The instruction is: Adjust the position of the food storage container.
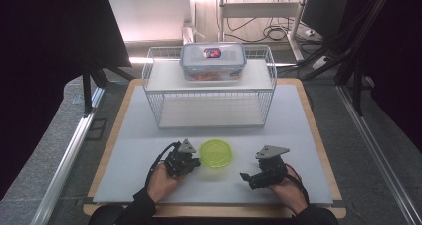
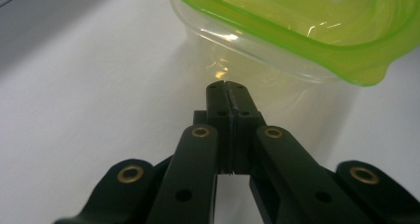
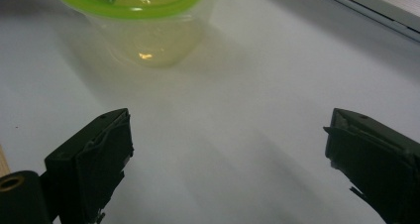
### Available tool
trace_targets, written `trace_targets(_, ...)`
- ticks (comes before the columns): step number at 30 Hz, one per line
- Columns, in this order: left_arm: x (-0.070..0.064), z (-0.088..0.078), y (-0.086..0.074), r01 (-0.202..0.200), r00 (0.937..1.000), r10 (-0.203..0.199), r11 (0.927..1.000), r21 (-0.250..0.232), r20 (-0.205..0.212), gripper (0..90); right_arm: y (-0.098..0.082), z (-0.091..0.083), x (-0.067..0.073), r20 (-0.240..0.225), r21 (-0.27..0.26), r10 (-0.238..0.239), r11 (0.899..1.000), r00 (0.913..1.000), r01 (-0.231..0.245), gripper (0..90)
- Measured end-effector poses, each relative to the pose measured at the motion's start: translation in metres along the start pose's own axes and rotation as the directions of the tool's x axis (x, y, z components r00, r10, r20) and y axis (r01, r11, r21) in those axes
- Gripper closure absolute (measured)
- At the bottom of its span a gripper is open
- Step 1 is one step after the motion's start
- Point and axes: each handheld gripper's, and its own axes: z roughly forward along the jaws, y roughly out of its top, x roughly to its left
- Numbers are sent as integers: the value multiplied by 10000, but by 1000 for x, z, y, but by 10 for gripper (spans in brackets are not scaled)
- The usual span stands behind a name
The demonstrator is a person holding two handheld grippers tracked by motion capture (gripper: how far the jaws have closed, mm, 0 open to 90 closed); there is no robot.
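Observation:
A small clear tub with a lime-green lid (image 1: 216, 153) stands on the white table top near the front middle. My left gripper (image 1: 195, 162) lies just left of it, jaws pressed together with nothing between them; in the left gripper view its tips (image 2: 227, 87) sit close under the tub's green rim (image 2: 297, 33). My right gripper (image 1: 245, 177) rests to the right of the tub and points toward it. Its jaws stand wide apart (image 3: 228, 149) over bare table, with the tub (image 3: 143, 30) a short way ahead.
A white wire basket rack (image 1: 209, 88) stands behind the tub, across the middle of the board. On its top shelf sits a clear box with a blue-edged lid (image 1: 213, 60). The wooden board's edge (image 1: 318, 135) runs along the right.

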Motion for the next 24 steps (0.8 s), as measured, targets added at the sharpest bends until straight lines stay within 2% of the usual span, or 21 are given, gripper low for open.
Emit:
trace_targets(4,-4,3,3,-262,9997,262,9996,70,3,898,0,0,-1,-17,-15,-2,10000,10000,2,41)
trace_targets(6,-5,1,2,-347,9992,349,9994,92,-211,896,0,-1,-1,-59,-59,42,10000,10000,-43,41)
trace_targets(9,-3,-3,1,-347,9988,347,9994,12,-345,838,0,-2,-2,-133,-108,121,9999,9998,-122,41)
trace_targets(11,-2,-11,-1,-355,9975,346,9993,-123,-623,799,0,-2,-2,-138,-137,125,9998,9998,-127,41)
trace_targets(13,-1,-17,-3,-426,9950,407,9989,-181,-917,738,1,-3,-2,-123,-207,127,9997,9998,-130,40)
trace_targets(17,0,-28,-9,-359,9945,311,9983,-463,-1005,592,1,-4,-4,-93,-366,235,9990,9997,-238,40)
trace_targets(18,1,-35,-13,-400,9936,330,9972,-639,-1076,555,1,-5,-5,-62,-379,288,9989,9996,-290,40)
trace_targets(21,1,-45,-16,-505,9925,381,9931,-1062,-1164,423,1,-6,-6,-183,-503,573,9970,9982,-581,41)
trace_targets(24,1,-52,-21,-698,9907,530,9886,-1333,-1252,312,2,-8,-6,-185,-586,579,9965,9982,-589,45)
